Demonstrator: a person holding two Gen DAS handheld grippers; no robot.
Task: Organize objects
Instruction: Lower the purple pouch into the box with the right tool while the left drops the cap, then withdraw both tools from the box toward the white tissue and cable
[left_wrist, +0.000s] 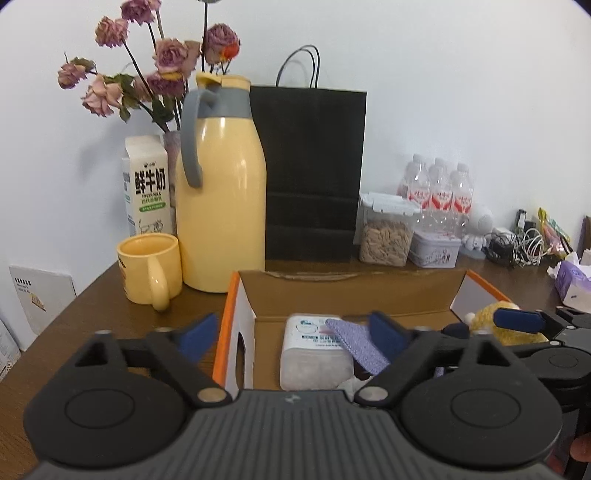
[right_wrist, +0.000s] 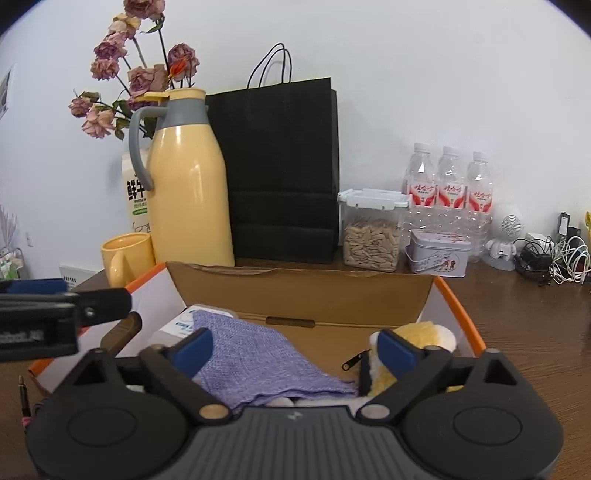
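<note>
Draping woven lilac cloth (right_wrist: 258, 354), corrugated carton (right_wrist: 303, 291)

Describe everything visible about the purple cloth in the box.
The lilac woven fabric cloth has a coarse, speckled weave like burlap. It lies loosely inside the open orange-edged cardboard box, draped at a slant over a white plastic-wrapped packet, its lower edge folded. A fluffy yellow plush toy sits to its right. The right hand-held gripper is open around it, pads not pressing.
</note>
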